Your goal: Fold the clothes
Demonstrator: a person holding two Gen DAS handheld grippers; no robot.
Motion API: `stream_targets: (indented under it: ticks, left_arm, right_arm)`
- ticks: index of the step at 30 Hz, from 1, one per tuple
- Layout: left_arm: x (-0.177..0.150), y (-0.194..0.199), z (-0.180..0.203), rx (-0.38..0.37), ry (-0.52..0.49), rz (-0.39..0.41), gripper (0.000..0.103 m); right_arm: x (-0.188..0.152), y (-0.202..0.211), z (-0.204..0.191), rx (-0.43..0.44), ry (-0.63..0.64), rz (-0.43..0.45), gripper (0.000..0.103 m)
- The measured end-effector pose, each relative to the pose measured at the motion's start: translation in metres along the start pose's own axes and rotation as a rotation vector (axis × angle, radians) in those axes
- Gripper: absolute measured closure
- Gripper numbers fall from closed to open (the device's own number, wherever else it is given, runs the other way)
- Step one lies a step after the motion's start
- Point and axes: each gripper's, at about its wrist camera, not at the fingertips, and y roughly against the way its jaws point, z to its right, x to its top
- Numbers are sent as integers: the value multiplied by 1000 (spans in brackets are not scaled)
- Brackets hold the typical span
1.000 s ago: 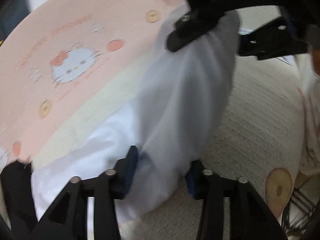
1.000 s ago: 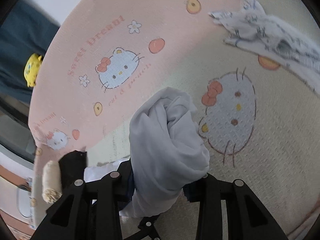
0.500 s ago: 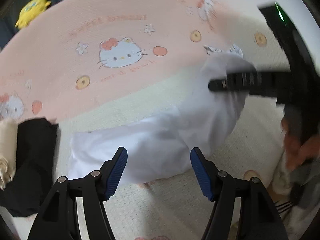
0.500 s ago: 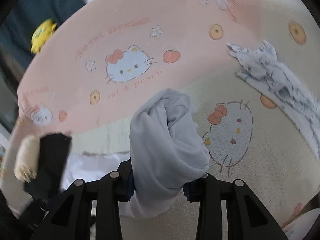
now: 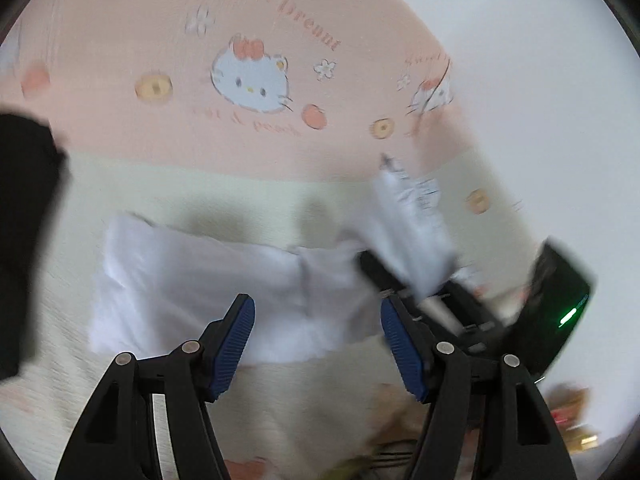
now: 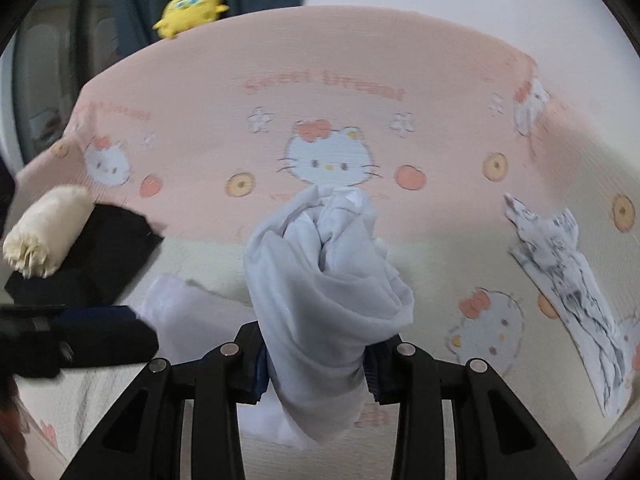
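A white garment (image 5: 200, 280) lies partly flat on the pink and cream cartoon-cat bedsheet (image 5: 160, 60). My left gripper (image 5: 318, 344) hovers just above its near edge, open, with nothing between the blue pads (image 5: 236, 340). In the right wrist view, my right gripper (image 6: 316, 364) is shut on a bunched end of the white garment (image 6: 324, 288), held up off the sheet. The right gripper's black body (image 5: 460, 308) shows blurred at the right of the left wrist view.
A black folded garment (image 6: 92, 256) with a cream rolled cloth (image 6: 48, 236) on it lies at the left. A white, grey-patterned garment (image 6: 568, 280) lies at the right. A yellow plush toy (image 6: 192, 8) sits beyond the bed's far edge.
My left gripper let go of the white garment, opened and drew back toward its near edge. The right gripper kept its hold and swung, bringing the black garment and plush toy into view.
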Motion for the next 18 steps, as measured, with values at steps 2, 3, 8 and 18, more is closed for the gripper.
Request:
stream_targets:
  ticks: [2, 3, 8, 18]
  left_arm:
    - [5, 4, -13, -84, 73, -9, 39]
    - [6, 5, -19, -124, 106, -11, 39]
    - [7, 5, -49, -245, 253, -3, 37]
    - [1, -2, -93, -320, 405, -14, 29]
  right_arm:
    - [-2, -2, -10, 3, 31, 7, 67]
    - [-3, -3, -15, 3, 47, 12, 67]
    - [-14, -8, -46, -32, 166, 32, 67]
    - [-41, -28, -112, -127, 472, 41, 67]
